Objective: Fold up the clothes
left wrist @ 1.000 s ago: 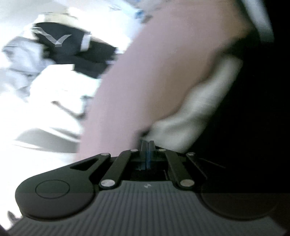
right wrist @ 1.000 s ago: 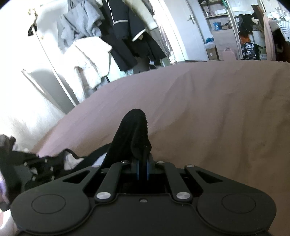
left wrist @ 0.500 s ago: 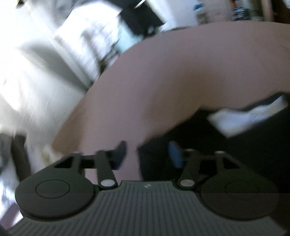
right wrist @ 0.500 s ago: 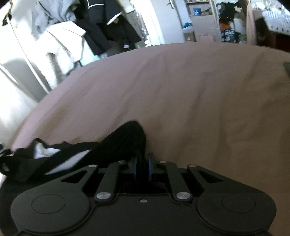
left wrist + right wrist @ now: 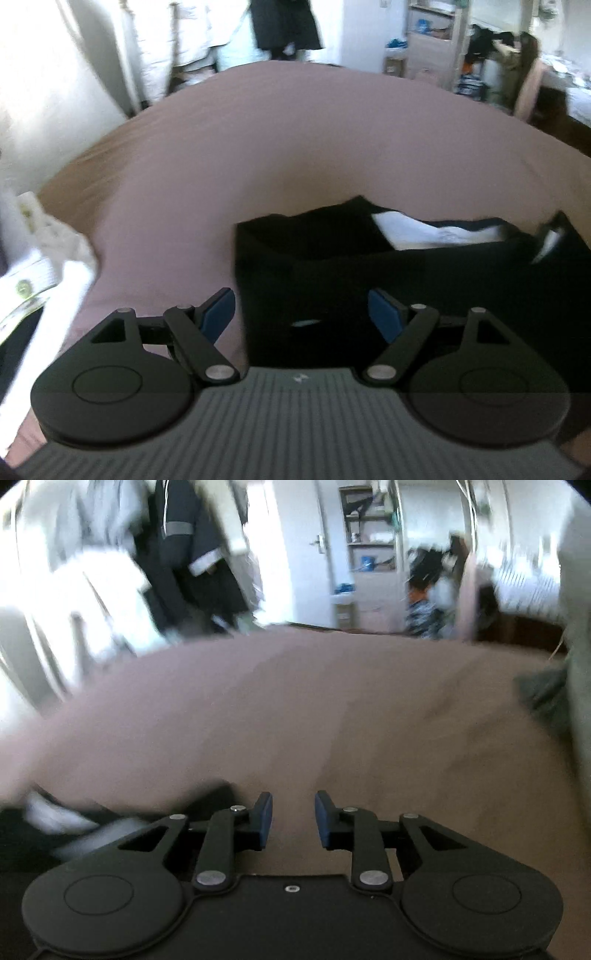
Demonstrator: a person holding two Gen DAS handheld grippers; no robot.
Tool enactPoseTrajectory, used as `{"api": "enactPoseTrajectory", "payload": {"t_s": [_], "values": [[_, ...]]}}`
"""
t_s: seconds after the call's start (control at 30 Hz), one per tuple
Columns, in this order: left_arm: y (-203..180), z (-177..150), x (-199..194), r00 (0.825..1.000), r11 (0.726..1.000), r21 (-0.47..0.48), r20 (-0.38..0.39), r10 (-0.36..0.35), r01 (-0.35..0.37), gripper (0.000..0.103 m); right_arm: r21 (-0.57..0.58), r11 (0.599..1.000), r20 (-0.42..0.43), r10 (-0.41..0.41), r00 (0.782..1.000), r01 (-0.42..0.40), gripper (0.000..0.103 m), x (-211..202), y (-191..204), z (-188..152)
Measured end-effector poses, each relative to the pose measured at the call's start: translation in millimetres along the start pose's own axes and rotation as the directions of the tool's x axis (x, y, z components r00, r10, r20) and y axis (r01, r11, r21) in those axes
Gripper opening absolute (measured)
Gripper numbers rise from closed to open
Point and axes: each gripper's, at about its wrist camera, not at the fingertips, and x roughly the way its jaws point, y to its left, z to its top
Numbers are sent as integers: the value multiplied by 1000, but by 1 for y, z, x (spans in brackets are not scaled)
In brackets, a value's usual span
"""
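A black garment (image 5: pixel 369 266) with a white inner patch (image 5: pixel 424 230) lies folded flat on the pink bedsheet (image 5: pixel 295 147). My left gripper (image 5: pixel 301 314) hovers over its near left corner. The jaws stand wide and are closing, with the cloth beneath them, and the blue pads (image 5: pixel 218 314) do not press on it. In the right wrist view the same garment (image 5: pixel 22 834) lies blurred at the lower left. My right gripper (image 5: pixel 293 818) is beside it over bare sheet (image 5: pixel 332 720), its jaws opening with nothing between them.
White cloth with a green print (image 5: pixel 44 258) lies at the bed's left edge. Coats and jackets (image 5: pixel 184 554) hang on the far wall by a white door (image 5: pixel 295 554). Cluttered shelves (image 5: pixel 432 37) stand behind the bed. A grey-green cloth (image 5: pixel 546 694) lies at the right.
My left gripper went from shut to open and swung round to face the folded garment. My right gripper let go of the black fabric it pinched, and the fabric now lies flat to its left.
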Motion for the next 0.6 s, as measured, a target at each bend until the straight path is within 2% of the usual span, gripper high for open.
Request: {"api": "enactPoseTrajectory", "payload": {"t_s": [0.03,0.07,0.1,0.13,0.2,0.23,0.3,0.33,0.43,0.5,0.53,0.6], "values": [[-8,0,9,1000,998,70,-28,2,0,51,-12,997,-39,80,996,-81,32,1,8,1],[-18,1,19,999,988,151,-38,33,-27,41,-28,987,-84,156,984,-159,32,3,18,1],[-28,1,27,997,972,225,-31,74,-65,23,-41,971,-129,230,965,-237,33,4,27,2],[-39,2,35,993,949,298,-20,114,-103,10,-51,948,-175,301,937,-314,36,6,36,2],[-55,6,50,983,896,411,-3,183,-166,6,-159,914,-313,312,897,-373,42,21,64,-6],[-58,12,53,979,883,433,3,202,-183,5,-198,909,-370,277,887,-367,44,30,77,-10],[-56,27,58,972,867,445,37,231,-224,5,-236,905,-470,214,857,-355,44,51,92,-22],[-53,35,59,970,875,423,52,237,-236,5,-250,901,-501,192,844,-354,45,59,96,-27],[-46,57,56,967,914,316,87,241,-256,5,-294,895,-475,168,864,-335,48,78,108,-30],[-42,67,53,961,926,262,133,243,-270,6,-304,902,-428,157,890,-306,47,86,117,-25],[-41,69,51,955,929,241,162,247,-281,10,-315,909,-382,142,913,-273,47,88,119,-22],[-39,74,45,935,921,196,190,300,-335,12,-332,921,-282,106,953,-201,47,91,123,-15]]}}
